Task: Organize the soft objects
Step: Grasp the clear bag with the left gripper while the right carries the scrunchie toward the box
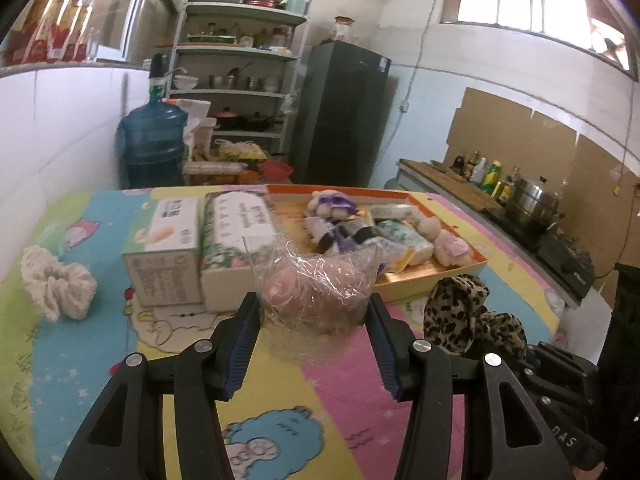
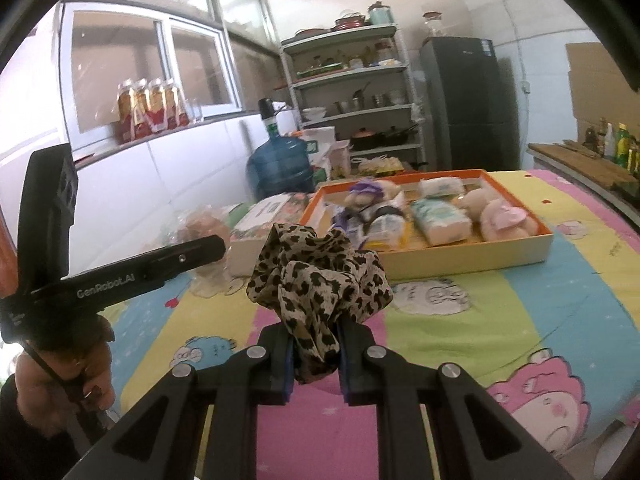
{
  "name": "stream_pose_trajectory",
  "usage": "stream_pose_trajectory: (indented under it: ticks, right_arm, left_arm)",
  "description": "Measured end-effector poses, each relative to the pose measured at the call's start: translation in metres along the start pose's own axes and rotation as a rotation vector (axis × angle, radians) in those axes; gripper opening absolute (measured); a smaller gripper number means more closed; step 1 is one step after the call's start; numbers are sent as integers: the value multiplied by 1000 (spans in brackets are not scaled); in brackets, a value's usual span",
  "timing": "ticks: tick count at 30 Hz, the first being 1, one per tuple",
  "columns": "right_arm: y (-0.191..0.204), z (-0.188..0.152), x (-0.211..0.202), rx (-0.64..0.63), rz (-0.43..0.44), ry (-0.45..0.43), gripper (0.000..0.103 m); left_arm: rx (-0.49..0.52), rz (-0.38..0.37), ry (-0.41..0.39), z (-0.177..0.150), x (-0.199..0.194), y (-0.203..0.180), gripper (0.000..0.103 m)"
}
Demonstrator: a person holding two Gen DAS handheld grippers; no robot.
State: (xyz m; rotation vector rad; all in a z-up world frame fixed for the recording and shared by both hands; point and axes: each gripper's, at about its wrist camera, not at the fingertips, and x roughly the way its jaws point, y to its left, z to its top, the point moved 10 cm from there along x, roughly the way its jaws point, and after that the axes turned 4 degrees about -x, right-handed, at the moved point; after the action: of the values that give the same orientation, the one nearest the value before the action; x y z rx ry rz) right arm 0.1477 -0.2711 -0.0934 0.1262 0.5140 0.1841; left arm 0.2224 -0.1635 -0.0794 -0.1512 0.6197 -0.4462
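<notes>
My left gripper (image 1: 312, 312) is open, its fingers on either side of a pink soft item in clear plastic wrap (image 1: 316, 292) that rests on the table; whether the pads touch it is unclear. My right gripper (image 2: 314, 348) is shut on a leopard-print scrunchie (image 2: 320, 280) and holds it above the table; the scrunchie also shows in the left wrist view (image 1: 460, 312). An orange-rimmed tray (image 2: 472, 256) holds plush toys and tissue packs. A white fluffy scrunchie (image 1: 56, 288) lies at the table's left.
Two tissue boxes (image 1: 200, 248) stand left of the tray (image 1: 436, 276). The table has a colourful cartoon cloth (image 1: 120, 360). Beyond it are a blue water jug (image 1: 152, 140), shelves (image 1: 240, 80), a dark fridge (image 1: 340, 112) and a stove counter (image 1: 540, 216).
</notes>
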Motion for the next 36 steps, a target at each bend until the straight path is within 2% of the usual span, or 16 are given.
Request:
stream_pose_trajectory:
  ticks: [12, 23, 29, 36]
  right_arm:
    - [-49, 10, -19, 32, -65, -39, 17]
    - [-93, 29, -27, 43, -134, -69, 17]
    - [-113, 41, -24, 34, -162, -67, 17]
    - [-130, 59, -11, 40, -152, -66, 17]
  left_arm:
    - [39, -58, 7, 8, 18, -50, 54]
    - [72, -82, 11, 21, 44, -81, 54]
    - [87, -90, 5, 34, 61, -96, 54]
    - [92, -79, -3, 51, 84, -106, 54]
